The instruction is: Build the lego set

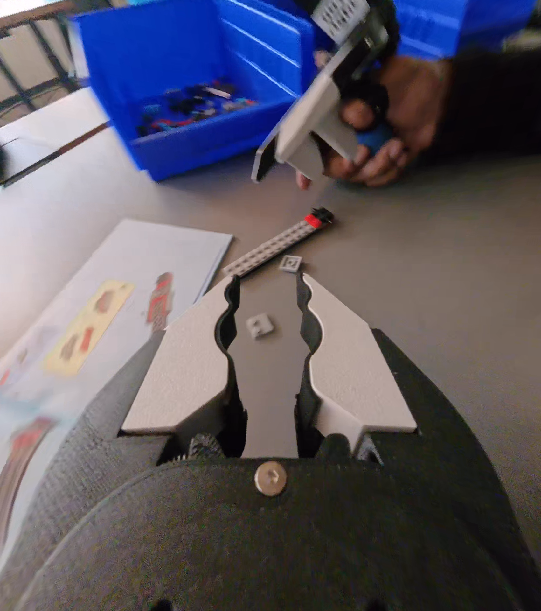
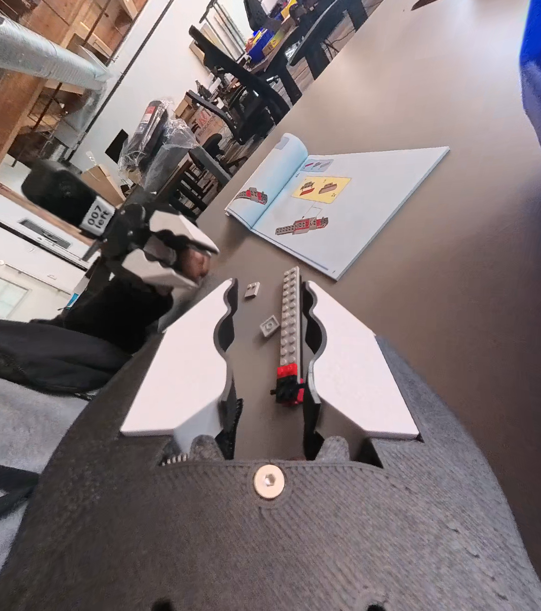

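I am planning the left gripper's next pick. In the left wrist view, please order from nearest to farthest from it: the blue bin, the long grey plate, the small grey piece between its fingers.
1. Small grey piece, between the fingers.
2. Long grey plate, just past the fingertips.
3. Blue bin, far back, left of centre.

Left gripper [image 1: 267, 281]: black textured printed body, light grey fingers with wavy black inner pads, silver hex screw [image 1: 270, 478] at centre. Right gripper [image 2: 270, 284]: same build. Operator wears a black sleeve [image 1: 507, 102].
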Demonstrator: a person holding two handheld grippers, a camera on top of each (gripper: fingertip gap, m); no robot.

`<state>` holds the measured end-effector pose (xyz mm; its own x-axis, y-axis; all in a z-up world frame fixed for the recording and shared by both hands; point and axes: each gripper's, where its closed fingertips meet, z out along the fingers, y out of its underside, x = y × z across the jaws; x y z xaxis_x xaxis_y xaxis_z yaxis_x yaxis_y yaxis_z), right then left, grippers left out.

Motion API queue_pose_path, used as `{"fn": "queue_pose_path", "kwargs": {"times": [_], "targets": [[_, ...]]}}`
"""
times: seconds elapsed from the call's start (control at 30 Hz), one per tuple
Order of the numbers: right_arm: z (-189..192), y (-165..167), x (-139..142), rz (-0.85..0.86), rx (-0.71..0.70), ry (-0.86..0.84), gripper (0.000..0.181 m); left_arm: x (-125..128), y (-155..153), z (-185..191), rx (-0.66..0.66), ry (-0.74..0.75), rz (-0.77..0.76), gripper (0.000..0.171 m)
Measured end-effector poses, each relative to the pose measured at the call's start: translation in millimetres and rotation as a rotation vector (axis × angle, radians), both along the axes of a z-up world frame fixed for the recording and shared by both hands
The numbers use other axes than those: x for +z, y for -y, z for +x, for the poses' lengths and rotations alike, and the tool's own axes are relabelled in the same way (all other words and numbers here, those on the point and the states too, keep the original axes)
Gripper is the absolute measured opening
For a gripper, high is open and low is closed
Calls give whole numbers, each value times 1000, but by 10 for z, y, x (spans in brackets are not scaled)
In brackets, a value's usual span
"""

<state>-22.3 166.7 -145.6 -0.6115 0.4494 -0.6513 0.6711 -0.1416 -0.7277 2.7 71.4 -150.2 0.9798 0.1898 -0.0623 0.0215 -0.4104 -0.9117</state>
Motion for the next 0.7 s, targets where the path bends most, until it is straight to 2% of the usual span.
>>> {"fn": "queue_pose_path", "kwargs": {"times": [0.1, 0.2, 0.27, 0.33, 0.4, 0.47, 0.53, 0.57, 0.6, 0.63, 0.7], "targets": [[-12, 0, -10, -7, 4, 18, 41, 209, 536, -196, 185, 142, 146, 33], [-9, 3, -16, -7, 8, 22, 41, 368, 1242, -367, 351, 289, 292, 34], [0, 15, -26, -3, 17, 27, 41, 442, 1818, -532, 465, 364, 362, 34], [7, 29, -39, 2, 27, 35, 41, 400, 2525, -781, 618, 400, 370, 34], [10, 38, -51, 6, 33, 42, 41, 165, 3394, -1073, 824, 407, 272, 34], [11, 45, -65, 11, 37, 50, 41, -169, 4391, -1300, 1069, 397, 91, 35], [13, 57, -87, 19, 44, 63, 41, -500, 5293, -1320, 1288, 424, -195, 36], [15, 62, -98, 23, 47, 70, 41, -568, 5599, -1300, 1361, 431, -347, 39], [17, 67, -105, 28, 49, 73, 41, -520, 5684, -1354, 1374, 409, -405, 45], [21, 69, -110, 32, 50, 73, 41, -386, 5565, -1494, 1349, 355, -353, 44], [29, 70, -106, 37, 50, 64, 41, -84, 4930, -1777, 1222, 274, -145, 44]]}}
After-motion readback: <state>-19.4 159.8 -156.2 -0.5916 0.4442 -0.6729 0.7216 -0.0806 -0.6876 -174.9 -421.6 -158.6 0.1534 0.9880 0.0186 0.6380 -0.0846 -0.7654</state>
